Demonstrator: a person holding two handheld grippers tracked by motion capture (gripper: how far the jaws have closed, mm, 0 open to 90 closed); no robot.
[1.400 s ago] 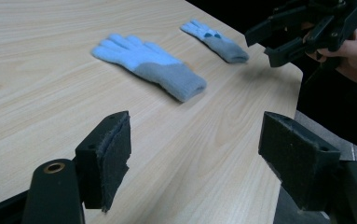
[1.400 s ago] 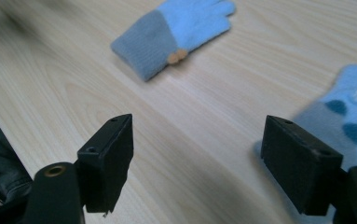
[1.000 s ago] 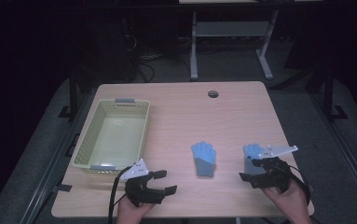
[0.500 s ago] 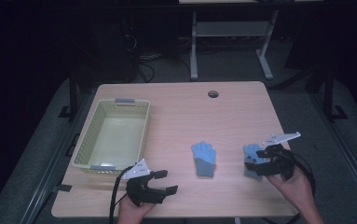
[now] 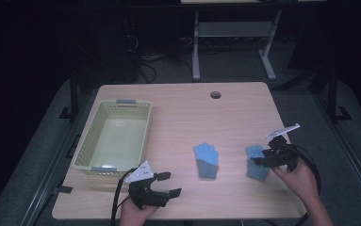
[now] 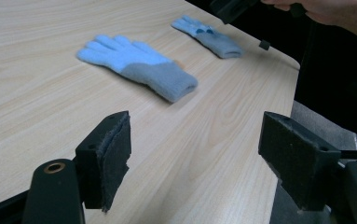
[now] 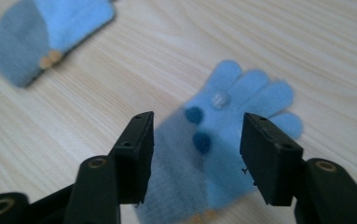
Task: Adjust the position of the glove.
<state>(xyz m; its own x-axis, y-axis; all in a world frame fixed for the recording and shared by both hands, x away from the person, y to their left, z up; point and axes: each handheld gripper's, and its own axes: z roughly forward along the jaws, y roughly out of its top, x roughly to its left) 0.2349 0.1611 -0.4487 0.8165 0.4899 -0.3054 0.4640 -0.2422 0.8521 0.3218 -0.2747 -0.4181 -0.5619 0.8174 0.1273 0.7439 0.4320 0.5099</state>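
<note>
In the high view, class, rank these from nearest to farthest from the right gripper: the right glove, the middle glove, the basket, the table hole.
1. Right glove, just under the right gripper at the table's right.
2. Middle glove, to its left.
3. Table hole, far edge.
4. Basket, far left.

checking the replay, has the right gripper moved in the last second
Yes. The right gripper has swung left toward the near glove, its grey plate lifting, while the middle glove stays put.
</note>
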